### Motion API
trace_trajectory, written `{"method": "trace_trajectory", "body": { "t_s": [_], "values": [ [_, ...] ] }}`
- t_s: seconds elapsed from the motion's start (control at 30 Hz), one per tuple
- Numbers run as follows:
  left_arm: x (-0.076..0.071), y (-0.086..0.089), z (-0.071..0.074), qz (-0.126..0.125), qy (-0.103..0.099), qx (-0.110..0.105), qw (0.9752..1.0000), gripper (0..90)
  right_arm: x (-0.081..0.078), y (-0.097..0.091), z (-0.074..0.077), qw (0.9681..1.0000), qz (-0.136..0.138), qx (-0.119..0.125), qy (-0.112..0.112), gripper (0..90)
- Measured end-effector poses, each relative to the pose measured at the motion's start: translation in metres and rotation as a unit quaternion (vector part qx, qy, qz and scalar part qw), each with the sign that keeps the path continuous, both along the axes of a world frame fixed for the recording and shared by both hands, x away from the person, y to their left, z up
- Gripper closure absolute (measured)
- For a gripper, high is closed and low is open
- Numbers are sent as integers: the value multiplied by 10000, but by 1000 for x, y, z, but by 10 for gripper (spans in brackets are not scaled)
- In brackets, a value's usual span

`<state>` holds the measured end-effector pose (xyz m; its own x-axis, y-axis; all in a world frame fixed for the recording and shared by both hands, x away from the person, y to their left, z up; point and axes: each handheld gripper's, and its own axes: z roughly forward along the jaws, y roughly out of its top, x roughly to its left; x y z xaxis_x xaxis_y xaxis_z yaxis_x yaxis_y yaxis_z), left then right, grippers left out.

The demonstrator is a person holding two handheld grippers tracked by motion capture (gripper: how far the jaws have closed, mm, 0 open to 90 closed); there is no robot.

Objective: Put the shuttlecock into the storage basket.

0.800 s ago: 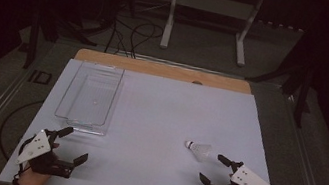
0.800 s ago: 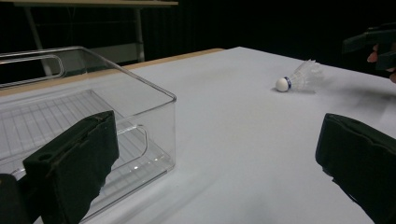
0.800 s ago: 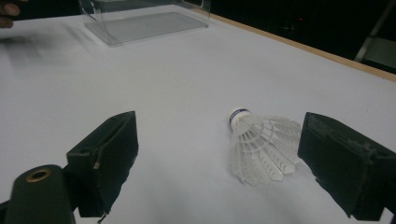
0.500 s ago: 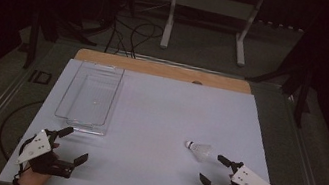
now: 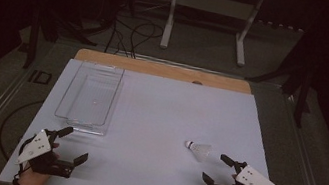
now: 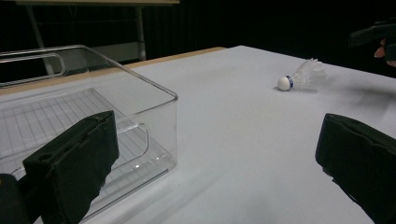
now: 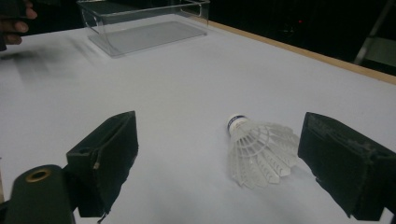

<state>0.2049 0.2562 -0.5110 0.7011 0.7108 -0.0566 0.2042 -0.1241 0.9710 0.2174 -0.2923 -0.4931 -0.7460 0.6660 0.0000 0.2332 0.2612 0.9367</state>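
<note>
White sheeting covers the table (image 5: pixel 157 122), with a wooden strip showing along its far edge and a dark floor with cables beyond. One clear plastic bin (image 5: pixel 90 96) sits at about ten o'clock from the table's middle, its long side running away from the person. One shuttlecock (image 5: pixel 198 150) lies on its side at about four o'clock, cork toward the bin, with wide bare sheet between the two. Two grippers rest near the near edge: the left gripper (image 5: pixel 73 145) at seven o'clock, jaws spread wide and empty, and the right gripper (image 5: pixel 218 169) at five o'clock, jaws likewise wide and empty, just short of the shuttlecock.
</note>
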Motion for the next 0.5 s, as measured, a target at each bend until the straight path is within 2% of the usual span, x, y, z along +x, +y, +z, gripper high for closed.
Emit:
{"method": "trace_trajectory", "body": {
  "t_s": [0.27, 0.5],
  "values": [
    [0, 0, 0, -21, -10, 2, 10000, 2, -4, -4, 15, 10000, -85, 7, 1, 111],
    [1, -1, 0, -23, 4, -15, 10000, 2, -7, -7, 43, 9998, -212, 7, 10, 110]
  ]
}}
